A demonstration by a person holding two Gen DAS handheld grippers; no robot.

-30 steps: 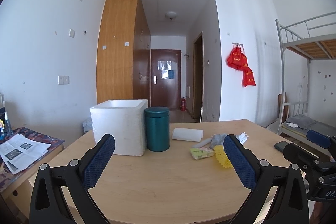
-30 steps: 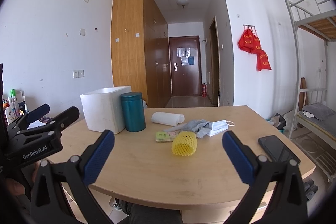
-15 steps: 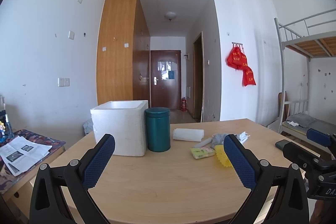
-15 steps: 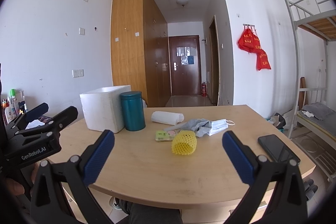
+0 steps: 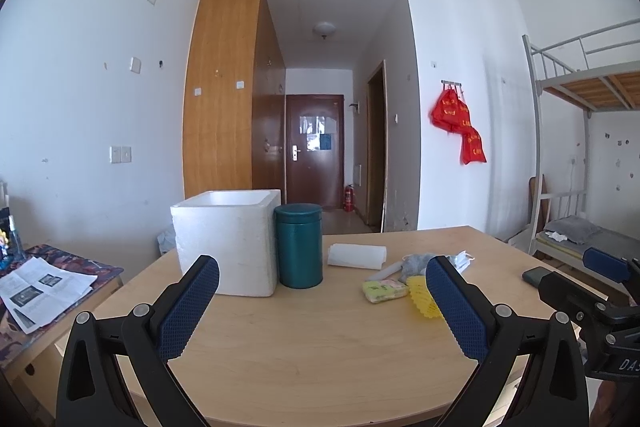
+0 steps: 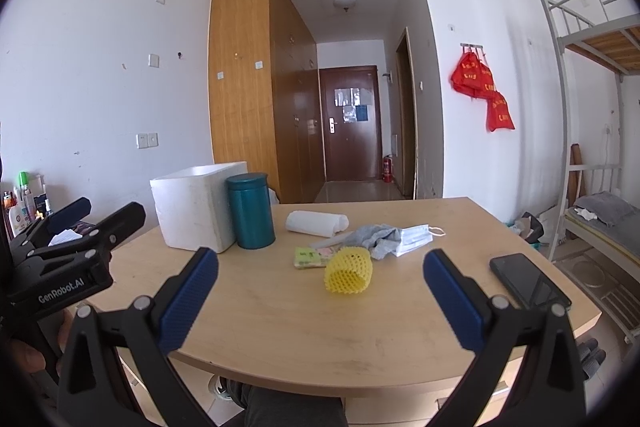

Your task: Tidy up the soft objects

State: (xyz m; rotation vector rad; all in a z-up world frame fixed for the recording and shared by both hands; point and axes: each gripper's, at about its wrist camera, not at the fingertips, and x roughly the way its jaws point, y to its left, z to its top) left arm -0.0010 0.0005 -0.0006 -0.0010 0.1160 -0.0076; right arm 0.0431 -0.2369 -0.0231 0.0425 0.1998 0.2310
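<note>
Yellow foam net [image 6: 349, 273] on table [image 6: 280, 323]; left gripper [image 5: 322, 301], right gripper [image 6: 320, 297] level, jaws released, empty.

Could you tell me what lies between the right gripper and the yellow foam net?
Nothing: in the right wrist view only bare table lies between the open right gripper and the yellow foam net.

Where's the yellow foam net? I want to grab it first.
In the right wrist view, the net lies mid-table, just right of the green sponge and before the grey cloth.
</note>
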